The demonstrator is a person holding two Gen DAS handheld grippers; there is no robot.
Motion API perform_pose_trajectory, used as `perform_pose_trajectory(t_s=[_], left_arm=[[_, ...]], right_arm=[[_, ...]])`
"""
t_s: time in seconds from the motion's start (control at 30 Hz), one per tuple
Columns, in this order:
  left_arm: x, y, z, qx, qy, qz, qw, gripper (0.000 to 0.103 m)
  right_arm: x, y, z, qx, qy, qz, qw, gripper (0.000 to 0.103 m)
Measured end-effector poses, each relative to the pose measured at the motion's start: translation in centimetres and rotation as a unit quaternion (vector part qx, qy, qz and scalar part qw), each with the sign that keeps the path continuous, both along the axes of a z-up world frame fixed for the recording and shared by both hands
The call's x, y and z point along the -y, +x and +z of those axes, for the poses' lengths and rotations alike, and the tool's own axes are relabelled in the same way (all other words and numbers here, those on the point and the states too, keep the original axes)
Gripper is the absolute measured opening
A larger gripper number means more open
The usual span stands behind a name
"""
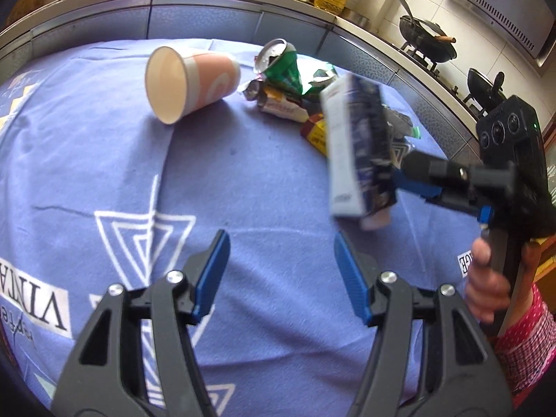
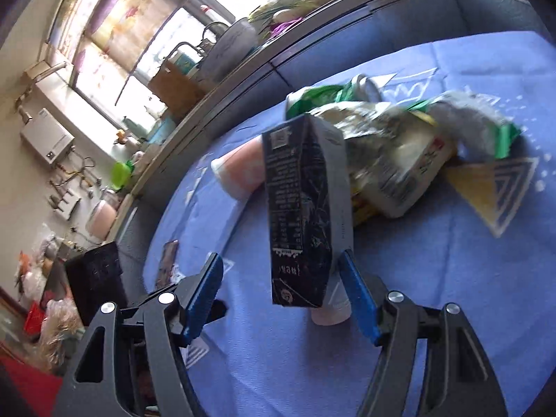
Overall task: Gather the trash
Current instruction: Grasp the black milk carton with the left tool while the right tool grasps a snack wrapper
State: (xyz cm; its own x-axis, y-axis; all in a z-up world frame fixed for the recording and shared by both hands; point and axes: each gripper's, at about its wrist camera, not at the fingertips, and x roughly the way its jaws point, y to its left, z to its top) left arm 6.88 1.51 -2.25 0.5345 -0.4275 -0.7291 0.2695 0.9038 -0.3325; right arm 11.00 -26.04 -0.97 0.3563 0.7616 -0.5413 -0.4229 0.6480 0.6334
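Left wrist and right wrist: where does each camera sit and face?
Left wrist: on the left hand-held gripper, looking down across the blue cloth to a paper cup; its fingers, the right hand-held gripper and a hand show.
Right wrist: on the right hand-held gripper, facing a dark carton and trash pile; own fingers only.
Shared: carton, cup, cloth.

Left hand-held gripper (image 1: 281, 271): jaws apart, nothing between the blue pads, angled down toward the surface.
Right hand-held gripper (image 2: 279, 292): right side of the scene, jaws wide; a carton stands between the pads, contact unclear because of blur.
Right hand (image 1: 486, 285): fingers wrapped round the handle, patterned red sleeve at the wrist.
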Motion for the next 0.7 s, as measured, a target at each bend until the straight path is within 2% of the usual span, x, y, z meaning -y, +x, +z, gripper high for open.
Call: perform_pose_trajectory(t_s=[0.1,0.2,0.4,0.5,0.7], left_arm=[[0.6,0.3,0.4,0.005,0.004,-0.007,1.0,0.064],[1.5,0.9,0.7,0.01,0.004,-0.013,0.9999,0.065],[3.9,2.1,0.8,0.003,-0.004,-0.029,0.9996,0.065],[5.7,2.9,1.0,0.008,0.014,-0.032,0.9993,0.069],[8.1,4.1,1.0,0.019,0.054,-0.015,0.9983,0.07]], right_arm=[[0.7,-0.5,0.7,0.02,-0.006,-0.018,1.0,0.07],[3.7,-0.1,0.6,0.007,0.018,-0.063,0.998,0.07],[8.2,0.9,-0.3,-0.012,0.005,-0.141,0.99,0.07],[9.4,2.3,-0.7,-0.025,0.011,-0.17,0.985,0.07],[9.3,6.4,-2.4,-0.055,0.037,-0.202,0.977,0.07]])
